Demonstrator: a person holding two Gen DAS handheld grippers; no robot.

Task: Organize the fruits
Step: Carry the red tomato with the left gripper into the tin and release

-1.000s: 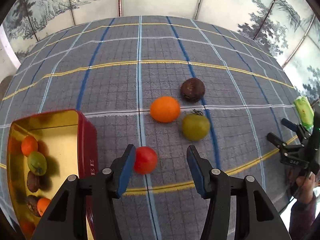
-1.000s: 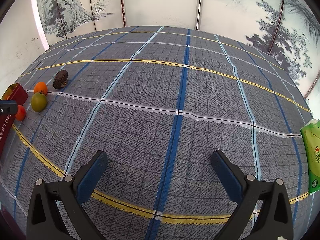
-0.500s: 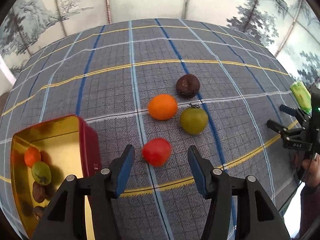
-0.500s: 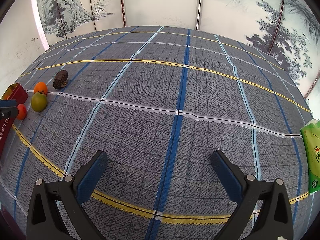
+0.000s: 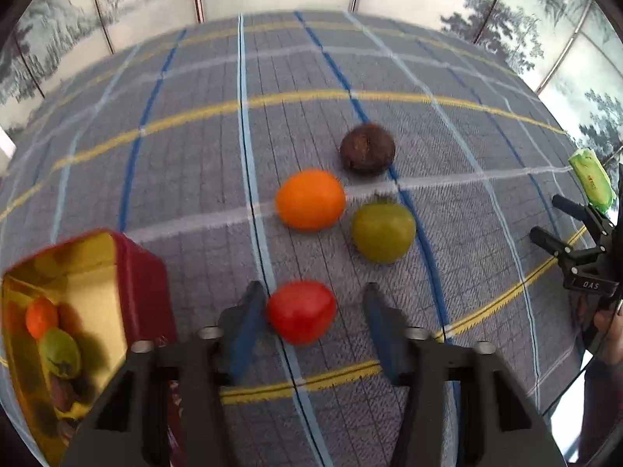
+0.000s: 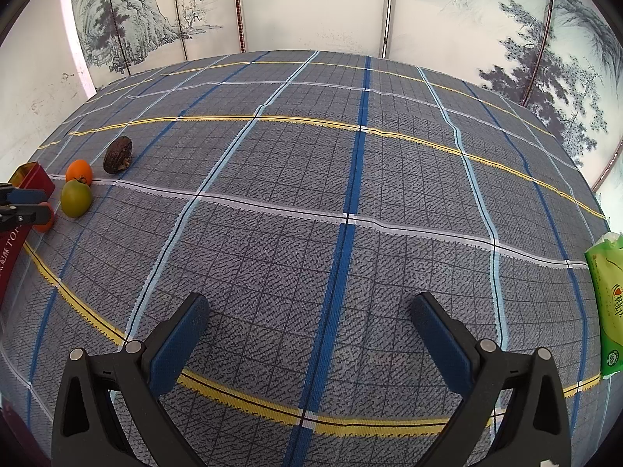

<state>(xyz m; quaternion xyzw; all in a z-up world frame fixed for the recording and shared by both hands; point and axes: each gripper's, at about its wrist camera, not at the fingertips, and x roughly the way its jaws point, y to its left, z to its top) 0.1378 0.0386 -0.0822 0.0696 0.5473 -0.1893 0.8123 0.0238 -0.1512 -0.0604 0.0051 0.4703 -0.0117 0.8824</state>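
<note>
In the left wrist view my left gripper (image 5: 311,311) is open, its blue pads on either side of a red tomato (image 5: 301,311) that lies on the cloth; the left pad is close to it or touching. Beyond it lie an orange fruit (image 5: 310,199), a green tomato (image 5: 383,232) and a dark brown fruit (image 5: 367,148). A red tin with a gold inside (image 5: 140,272) at the left holds several fruits. My right gripper (image 6: 309,317) is open and empty over the bare cloth. The same fruits show far left in the right wrist view: orange (image 6: 79,171), green (image 6: 76,197), brown (image 6: 117,154).
A checked grey-blue tablecloth (image 6: 350,194) covers the table. A green packet (image 6: 607,303) lies at the right edge. Painted screen panels stand behind the table. The right gripper shows at the right edge of the left wrist view (image 5: 580,249).
My left gripper has moved forward and to the right, so the red tomato now sits between its open pads. The right gripper has not moved.
</note>
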